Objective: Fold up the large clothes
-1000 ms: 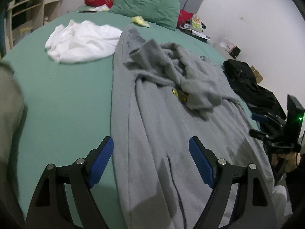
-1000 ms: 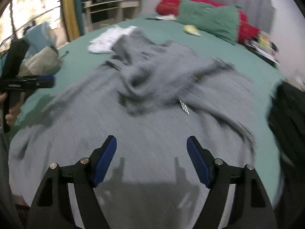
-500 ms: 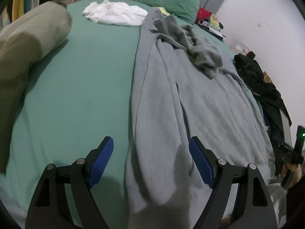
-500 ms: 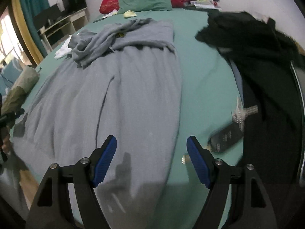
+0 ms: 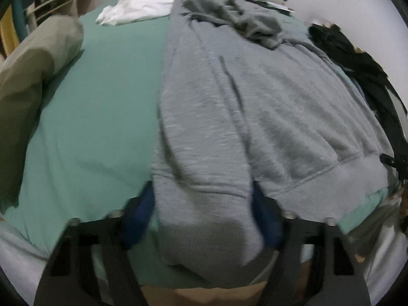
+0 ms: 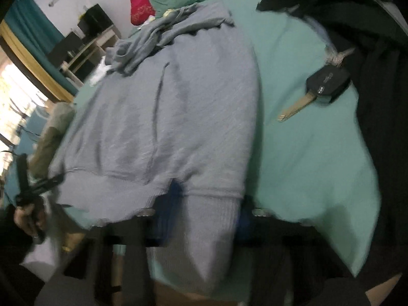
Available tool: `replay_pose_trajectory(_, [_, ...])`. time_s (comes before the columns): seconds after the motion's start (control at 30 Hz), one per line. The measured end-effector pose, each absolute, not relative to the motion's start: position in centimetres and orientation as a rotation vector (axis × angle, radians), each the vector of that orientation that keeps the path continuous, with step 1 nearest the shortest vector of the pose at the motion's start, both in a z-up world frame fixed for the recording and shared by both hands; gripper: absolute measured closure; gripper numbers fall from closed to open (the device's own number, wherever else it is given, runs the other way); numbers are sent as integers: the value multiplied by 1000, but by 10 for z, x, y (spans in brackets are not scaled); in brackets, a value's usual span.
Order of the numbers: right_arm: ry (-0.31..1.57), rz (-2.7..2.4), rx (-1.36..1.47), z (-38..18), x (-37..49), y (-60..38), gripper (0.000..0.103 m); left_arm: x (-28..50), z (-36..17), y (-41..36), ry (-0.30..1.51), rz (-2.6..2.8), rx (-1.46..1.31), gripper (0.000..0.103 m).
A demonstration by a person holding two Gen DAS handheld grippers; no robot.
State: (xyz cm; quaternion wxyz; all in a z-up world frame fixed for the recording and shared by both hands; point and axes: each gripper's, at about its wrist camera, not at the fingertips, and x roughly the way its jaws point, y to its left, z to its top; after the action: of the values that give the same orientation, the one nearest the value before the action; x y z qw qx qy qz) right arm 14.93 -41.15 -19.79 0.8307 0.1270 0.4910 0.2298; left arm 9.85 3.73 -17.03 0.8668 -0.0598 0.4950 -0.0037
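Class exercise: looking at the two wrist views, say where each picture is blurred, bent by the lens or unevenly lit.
Left wrist view: motion blur smears the grey sweatshirt hem and the left tongs; fisheye bulges the bed. Right wrist view: heavier blur on the right tongs and car key; window overexposed.

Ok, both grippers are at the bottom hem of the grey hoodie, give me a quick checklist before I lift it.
1. Left gripper has the hem between its fingers: ok.
2. Right gripper has the hem between its fingers: ok.
3. Fingers closed on fabric: cannot tell, blurred.
4. Grey hoodie body lying flat: ok.
5. Upper part smoothed out: not ok, bunched near the pillows.
6. Car key off the hoodie: ok, lies on the green sheet beside it.
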Motion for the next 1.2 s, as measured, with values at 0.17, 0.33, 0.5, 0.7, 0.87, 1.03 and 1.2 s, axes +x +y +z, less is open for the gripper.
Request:
replay_pose_trajectory(0.17, [923, 517, 263, -177, 129, -396, 88, 87, -148, 35, 983, -50, -150, 89])
replay_pose_trajectory(0.33, [832, 555, 359, -142, 109, -402, 88, 62, -106, 51, 884, -44, -249, 90])
replay_pose_trajectory(0.5, [766, 583, 328, -107, 70, -393, 88, 23, -68, 59, 835, -62, -285, 90])
replay_pose_trajectory(0.7, [663, 577, 277, -61, 13, -400, 88, -24, -31, 64, 787, -89, -314, 90])
replay_pose_trajectory(0.87, [572, 581, 215, -17, -34, -399, 88, -64, 7, 66, 740, -102, -325, 90])
replay_pose_trajectory(1.03, [489, 585, 188, 20, -64, -397, 88, -97, 51, 68, 698, -81, -321, 90])
replay_pose_trajectory(1.2, [459, 574, 193, 36, -64, -401, 88, -93, 71, 72, 702, -80, -382, 90])
